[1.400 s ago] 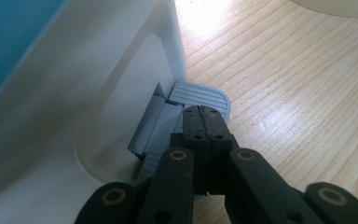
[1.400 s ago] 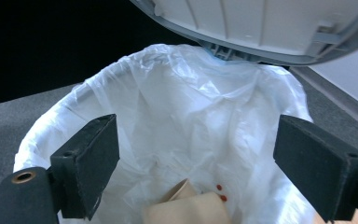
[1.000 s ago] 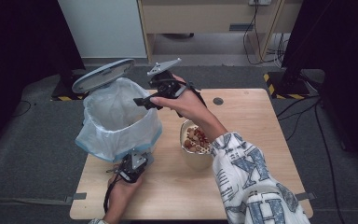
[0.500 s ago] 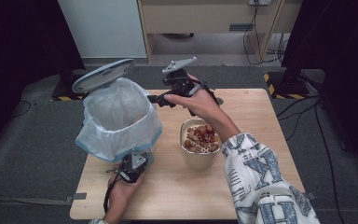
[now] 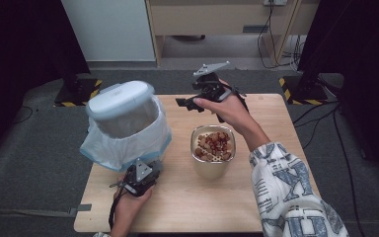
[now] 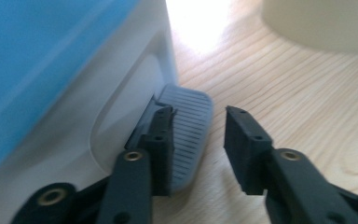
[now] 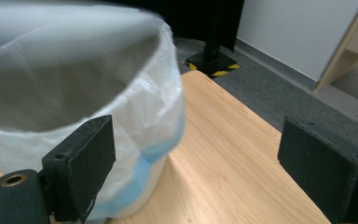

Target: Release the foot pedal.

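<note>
The wooden counter (image 5: 256,207) carries a small pedal bin (image 5: 126,123) at its left side, lined with a pale bag that folds down over the outside, blue showing low on it. The lid (image 5: 121,98) stands partly raised, tilted back over the far rim. In the right gripper view the bin's open, bag-lined mouth lies close ahead at the left.

Right of the bin, near the middle of the counter and well apart from it, stands a cream bowl (image 5: 213,163) holding brown and reddish scraps (image 5: 214,143) (too small to name).

The right gripper (image 5: 185,102) is held above the far half of the counter, beyond the bowl, its jaws pointing toward the bin; they stand wide apart with nothing between them.

The left gripper (image 5: 137,180) sits low at the bin's near side. In the left gripper view its jaws have just been opening and now stand parted; the grey ribbed pedal (image 6: 191,130) lies under the left jaw, while the gap between the two shows bare wood.
</note>
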Motion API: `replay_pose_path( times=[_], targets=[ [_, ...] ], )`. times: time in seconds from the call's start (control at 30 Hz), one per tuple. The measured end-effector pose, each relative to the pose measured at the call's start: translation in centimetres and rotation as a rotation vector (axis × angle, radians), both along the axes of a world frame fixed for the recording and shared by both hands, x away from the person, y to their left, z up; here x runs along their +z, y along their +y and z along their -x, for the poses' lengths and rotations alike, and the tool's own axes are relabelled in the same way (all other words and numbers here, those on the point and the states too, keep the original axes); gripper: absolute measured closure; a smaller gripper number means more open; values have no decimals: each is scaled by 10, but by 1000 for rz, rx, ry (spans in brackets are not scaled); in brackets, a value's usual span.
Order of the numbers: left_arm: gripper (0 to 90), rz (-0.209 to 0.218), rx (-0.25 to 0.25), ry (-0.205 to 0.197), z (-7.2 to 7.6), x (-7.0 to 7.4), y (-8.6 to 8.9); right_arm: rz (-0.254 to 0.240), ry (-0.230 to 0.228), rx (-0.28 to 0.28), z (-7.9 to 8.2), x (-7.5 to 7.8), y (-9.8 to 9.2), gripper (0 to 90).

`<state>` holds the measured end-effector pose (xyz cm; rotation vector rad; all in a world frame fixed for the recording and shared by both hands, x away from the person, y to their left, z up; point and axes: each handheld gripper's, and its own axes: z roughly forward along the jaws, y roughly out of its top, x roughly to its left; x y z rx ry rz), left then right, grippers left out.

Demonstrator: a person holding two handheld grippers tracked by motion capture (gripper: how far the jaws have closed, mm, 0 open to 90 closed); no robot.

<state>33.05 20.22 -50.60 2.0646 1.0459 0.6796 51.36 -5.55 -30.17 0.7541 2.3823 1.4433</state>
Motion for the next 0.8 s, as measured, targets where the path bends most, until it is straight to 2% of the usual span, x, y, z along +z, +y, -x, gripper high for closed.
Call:
replay_pose_path(
  times=[0.37,0.8],
  targets=[
    [485,30,2,18,-1,0,0,-8,4,-78,-5,-4,-34,112],
    [329,56,-12,25,-1,1,0,-12,9,-132,-5,-3,-50,95]
  ],
)
